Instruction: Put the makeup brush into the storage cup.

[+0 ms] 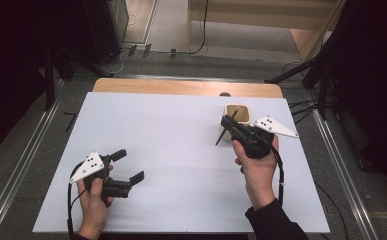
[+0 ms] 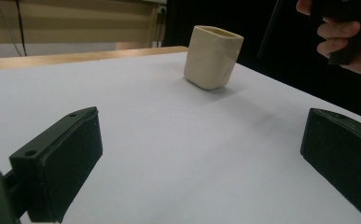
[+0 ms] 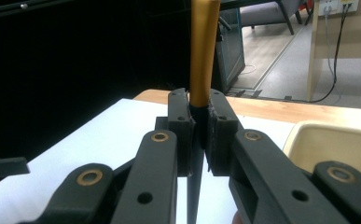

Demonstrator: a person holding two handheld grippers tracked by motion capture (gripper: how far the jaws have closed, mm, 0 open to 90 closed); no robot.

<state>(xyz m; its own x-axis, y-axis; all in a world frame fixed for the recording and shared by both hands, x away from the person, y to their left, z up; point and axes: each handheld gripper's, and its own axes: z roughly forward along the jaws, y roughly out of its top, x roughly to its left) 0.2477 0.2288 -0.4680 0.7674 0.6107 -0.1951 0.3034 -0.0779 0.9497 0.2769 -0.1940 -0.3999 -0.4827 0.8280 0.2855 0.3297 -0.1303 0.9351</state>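
Note:
A cream square cup [image 1: 243,108] stands upright at the back right of the white table [image 1: 156,125]; it is also the cup [image 2: 213,57] in the left gripper view, and its rim [image 3: 332,135] lies at the right of the right gripper view. My right gripper [image 1: 229,123] is shut on a thin pen-like stick [image 1: 220,139] with a gold upper part [image 3: 204,46] and a black lower part. The stick slants beside the cup, its low end above the table. My left gripper [image 1: 129,165] rests open at the front left, nothing between its jaws [image 2: 201,154].
A bare wooden strip [image 1: 181,87] runs along the table's far edge. Dark stands and cables [image 1: 311,70] sit on the floor behind and to the right. A metal rail [image 1: 26,165] borders the left side.

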